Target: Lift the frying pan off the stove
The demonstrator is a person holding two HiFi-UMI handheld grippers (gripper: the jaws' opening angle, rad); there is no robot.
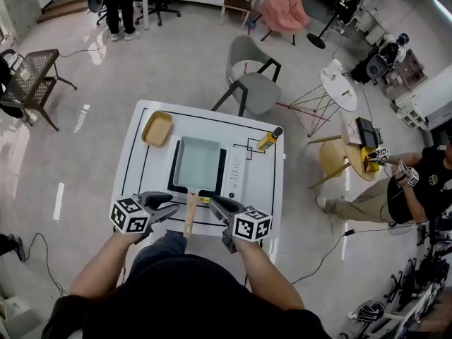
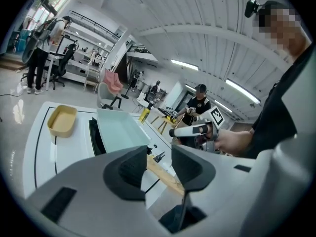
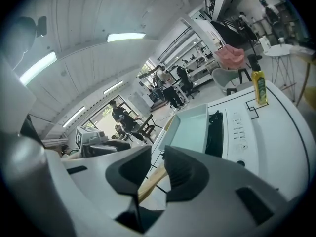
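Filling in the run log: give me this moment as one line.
square pale-green frying pan on black stove | left claw open, right claw open | both flank wooden handle, ungripped

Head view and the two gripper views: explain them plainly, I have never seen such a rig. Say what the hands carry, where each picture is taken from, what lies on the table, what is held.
No machine: a person holds a two-jaw tool in each hand, the left tool and the right tool. The head view comes from a camera on the person's head, looking down. Each gripper view comes from a camera riding on one tool, looking along its jaws. On the table stand a stove with a frying pan on it, a yellow tray and a yellow bottle. Nothing is held: both tools' jaws stand apart, one tool on each side of the pan's wooden handle.
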